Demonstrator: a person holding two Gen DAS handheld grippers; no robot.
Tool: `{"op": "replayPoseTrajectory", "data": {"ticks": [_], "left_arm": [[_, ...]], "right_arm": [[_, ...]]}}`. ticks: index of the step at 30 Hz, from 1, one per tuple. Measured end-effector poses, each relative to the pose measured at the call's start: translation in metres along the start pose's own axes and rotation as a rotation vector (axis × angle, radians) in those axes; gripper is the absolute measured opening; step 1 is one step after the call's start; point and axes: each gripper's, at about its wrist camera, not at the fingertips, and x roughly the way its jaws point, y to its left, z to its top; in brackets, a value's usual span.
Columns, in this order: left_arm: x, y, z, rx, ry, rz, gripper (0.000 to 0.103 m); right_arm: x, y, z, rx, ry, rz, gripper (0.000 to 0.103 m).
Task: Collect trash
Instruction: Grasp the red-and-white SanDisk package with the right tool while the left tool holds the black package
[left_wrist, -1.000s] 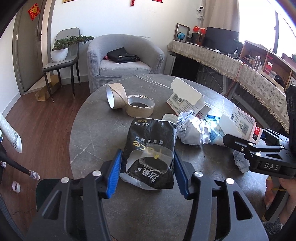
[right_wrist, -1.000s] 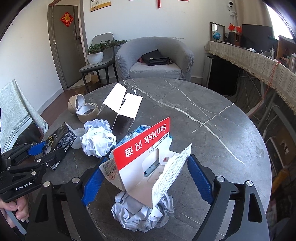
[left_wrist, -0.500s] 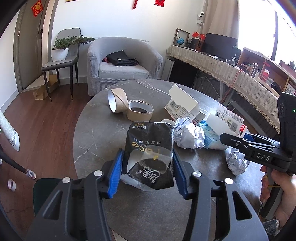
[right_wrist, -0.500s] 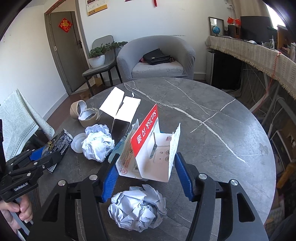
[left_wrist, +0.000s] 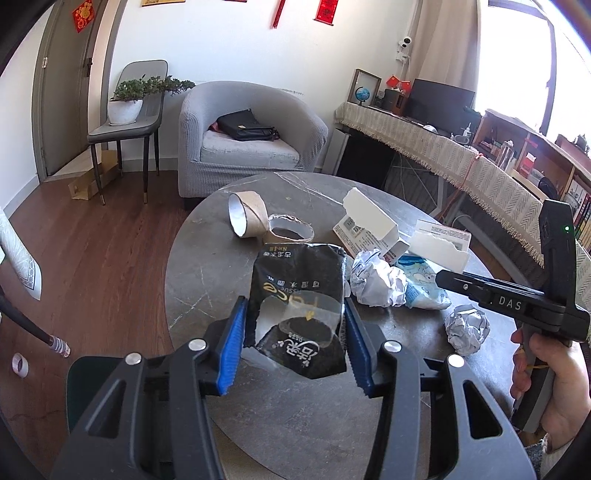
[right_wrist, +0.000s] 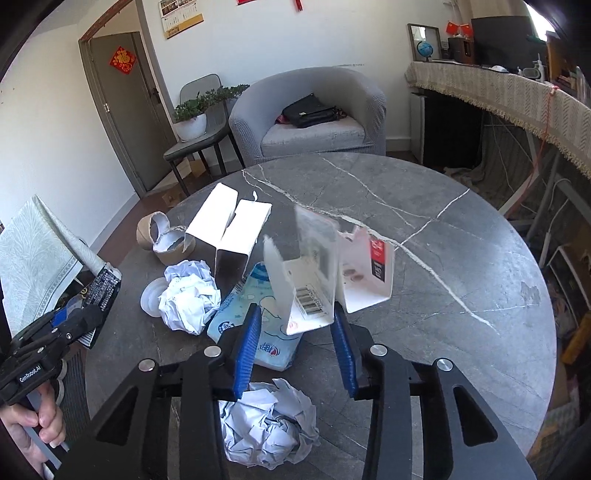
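Observation:
My left gripper is shut on a black tissue wrapper and holds it above the round grey table. My right gripper is shut on a white torn SanDisk card package, lifted over the table; it also shows in the left wrist view. On the table lie a crumpled paper ball, a second ball below my right gripper, a blue tissue pack, a white folded box and cardboard tape rolls.
A grey armchair with a black bag stands behind the table, a chair with a potted plant beside it. A long cloth-covered desk runs along the right. A white round lid lies by the paper ball.
Both grippers rose and drew back from the table. My right gripper closed on the SanDisk package and lifted it, and it has turned in the jaws. The black wrapper stays held.

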Motion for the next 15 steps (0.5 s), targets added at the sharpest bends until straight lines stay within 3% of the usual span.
{"op": "replayPoseTrajectory", "data": {"ticks": [8, 15], "left_arm": [[-0.003, 0.004, 0.001, -0.007, 0.002, -0.007, 0.052], [-0.007, 0.006, 0.001, -0.007, -0.001, -0.019, 0.052]], "right_arm": [[0.0, -0.005, 0.012, 0.0, -0.017, -0.006, 0.046], [0.012, -0.029, 0.013, 0.155, 0.0, 0.105, 0.046]]}}
